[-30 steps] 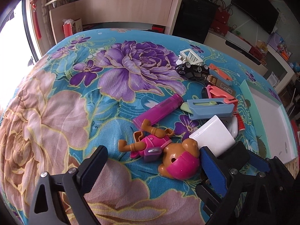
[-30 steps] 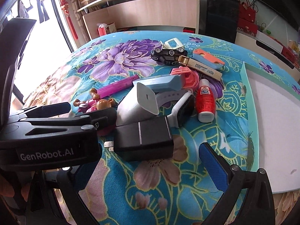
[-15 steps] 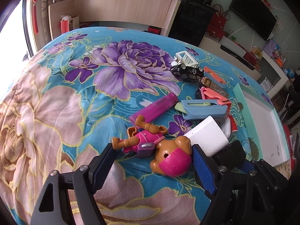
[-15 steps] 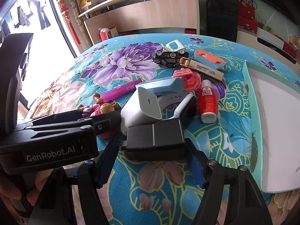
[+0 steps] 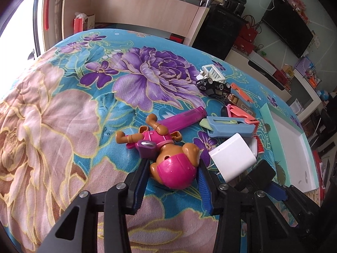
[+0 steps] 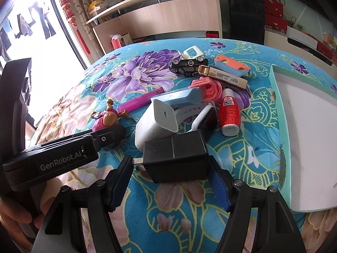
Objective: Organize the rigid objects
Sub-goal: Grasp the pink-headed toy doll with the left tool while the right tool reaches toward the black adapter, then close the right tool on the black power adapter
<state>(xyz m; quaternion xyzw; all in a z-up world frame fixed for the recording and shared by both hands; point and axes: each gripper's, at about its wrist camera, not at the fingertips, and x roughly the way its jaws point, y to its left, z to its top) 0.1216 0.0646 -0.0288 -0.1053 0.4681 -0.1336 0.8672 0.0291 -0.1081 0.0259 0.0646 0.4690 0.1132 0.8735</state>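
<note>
A brown and pink toy dog figure (image 5: 166,154) lies on the flowered blanket (image 5: 63,126). My left gripper (image 5: 171,176) has closed on the toy's pink head. A black power adapter (image 6: 175,158) lies near the front of the pile, and my right gripper (image 6: 171,172) has closed on its sides. A white charger (image 6: 153,124) sits just behind the adapter and shows in the left wrist view (image 5: 232,156) too. The left gripper's body (image 6: 52,160) shows at the left of the right wrist view.
Behind lie a magenta stick (image 5: 183,120), a blue box cutter (image 5: 229,126), a red bottle (image 6: 229,111), a smartwatch (image 6: 202,118), toy cars (image 6: 187,63), a pink clip (image 6: 208,86) and an orange cutter (image 6: 231,65). A white tray with a green rim (image 6: 280,147) lies at the right.
Both grippers moved forward and closed: the left onto the toy dog's head, the right onto the black adapter.
</note>
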